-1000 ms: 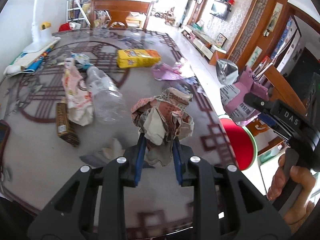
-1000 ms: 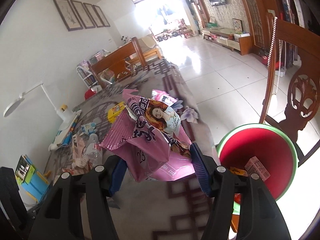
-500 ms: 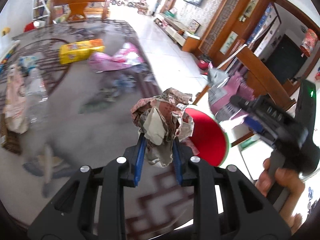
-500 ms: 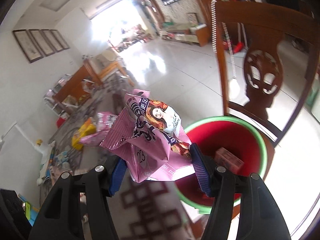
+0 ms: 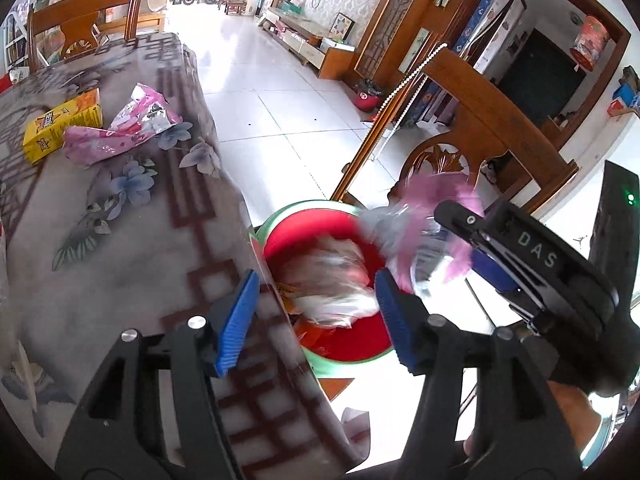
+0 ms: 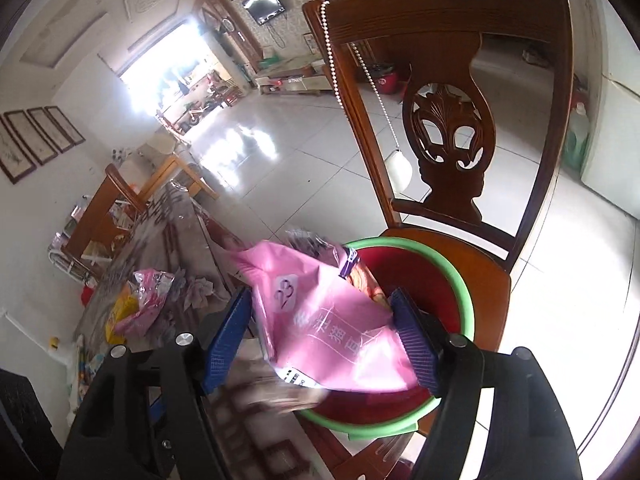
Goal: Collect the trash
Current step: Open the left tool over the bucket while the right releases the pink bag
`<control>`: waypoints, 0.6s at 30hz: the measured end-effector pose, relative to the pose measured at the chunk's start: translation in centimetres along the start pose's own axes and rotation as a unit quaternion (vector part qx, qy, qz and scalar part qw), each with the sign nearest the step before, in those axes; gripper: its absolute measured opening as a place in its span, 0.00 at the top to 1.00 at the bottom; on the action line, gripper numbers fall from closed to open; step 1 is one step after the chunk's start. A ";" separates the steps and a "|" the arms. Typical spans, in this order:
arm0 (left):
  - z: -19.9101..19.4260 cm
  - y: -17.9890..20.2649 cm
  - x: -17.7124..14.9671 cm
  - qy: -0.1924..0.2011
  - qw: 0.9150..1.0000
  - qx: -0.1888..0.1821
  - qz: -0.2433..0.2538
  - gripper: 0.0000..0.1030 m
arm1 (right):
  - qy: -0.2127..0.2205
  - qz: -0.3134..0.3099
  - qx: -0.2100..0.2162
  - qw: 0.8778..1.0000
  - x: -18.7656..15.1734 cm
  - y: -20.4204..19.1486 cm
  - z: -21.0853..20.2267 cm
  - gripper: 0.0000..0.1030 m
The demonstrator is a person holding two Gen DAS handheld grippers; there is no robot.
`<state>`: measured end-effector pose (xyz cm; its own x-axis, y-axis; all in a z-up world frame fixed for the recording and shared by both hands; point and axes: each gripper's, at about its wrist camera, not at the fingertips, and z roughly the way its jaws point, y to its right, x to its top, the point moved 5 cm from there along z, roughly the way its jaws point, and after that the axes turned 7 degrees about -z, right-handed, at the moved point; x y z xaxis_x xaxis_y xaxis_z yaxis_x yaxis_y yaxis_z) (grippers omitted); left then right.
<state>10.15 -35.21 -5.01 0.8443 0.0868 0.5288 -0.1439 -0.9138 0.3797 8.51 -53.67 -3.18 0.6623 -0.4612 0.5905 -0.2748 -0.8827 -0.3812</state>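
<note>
- A second ago the left gripper (image 5: 316, 316) pinched a crumpled paper wad over the table; its jaws have just been opening, nothing sits between the blue pads, and the wad (image 5: 332, 284) lies blurred inside the red bin (image 5: 360, 350).
- The right gripper (image 6: 324, 340) carried the pink snack bag (image 6: 332, 332) clamped above the table edge a second ago; its jaws have just been opening, and the bag, blurred, sits between the spread pads over the bin (image 6: 464, 304). I cannot tell whether the pads touch it.
- The bin, red inside with a green rim, stands on the seat of a wooden chair (image 6: 448, 92), just beside the table (image 5: 120, 240) edge.
- Writing: "23" on a pale patch of the bag, with large characters below that I cannot make out; "DAS" on the right gripper's body (image 5: 536, 252) in the left view.
- Both grippers tilt downward toward the bin; a hand (image 5: 568, 412) grips the right one's handle below its body.
- Farther from the bin, a second pink wrapper (image 5: 116, 132) and a yellow box (image 5: 60, 124) lie on the table.
</note>
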 end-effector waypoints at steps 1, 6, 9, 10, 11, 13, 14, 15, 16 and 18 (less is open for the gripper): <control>-0.1 -0.3 -0.1 0.000 1.000 0.001 0.001 0.42 | -0.001 0.000 0.000 1.000 0.0 0.1 0.0 0.31; -1.1 -2.7 -0.4 0.004 0.999 0.008 -0.031 0.35 | -0.003 -0.015 0.003 1.000 0.1 -0.9 0.5 0.23; -2.7 -5.1 -0.8 0.007 0.998 0.011 -0.060 0.35 | -0.006 -0.023 0.006 1.000 0.0 -1.6 0.7 0.19; -3.8 -6.4 -0.8 0.018 0.997 0.017 -0.071 0.34 | -0.007 -0.024 0.008 1.000 0.0 -1.8 0.7 0.18; -4.5 -7.1 -0.7 0.026 0.997 0.022 -0.075 0.33 | -0.008 -0.024 0.011 1.000 0.0 -2.0 0.8 0.17; -6.9 -9.6 -0.6 0.055 0.993 0.044 -0.090 0.31 | -0.010 -0.023 0.016 1.000 -0.2 -2.4 0.9 0.15; -8.2 -11.1 -0.5 0.072 0.991 0.058 -0.098 0.30 | -0.012 -0.024 0.017 0.999 -0.2 -2.7 0.9 0.15; -9.3 -12.2 -0.5 0.083 0.989 0.070 -0.104 0.29 | -0.014 -0.026 0.020 0.999 -0.3 -3.0 0.9 0.15; -10.7 -14.1 -0.4 0.101 0.984 0.090 -0.114 0.29 | -0.015 -0.028 0.022 0.999 -0.4 -3.3 1.0 0.15; -13.1 -17.9 -0.7 0.122 0.975 0.131 -0.133 0.25 | -0.017 -0.032 0.025 0.999 -0.5 -4.1 1.1 0.15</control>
<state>5.40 -13.72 -2.25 0.6815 0.3976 0.6144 0.2283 -0.9132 0.3376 10.04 -49.71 -2.70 0.7011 -0.3990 0.5909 -0.1961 -0.9047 -0.3782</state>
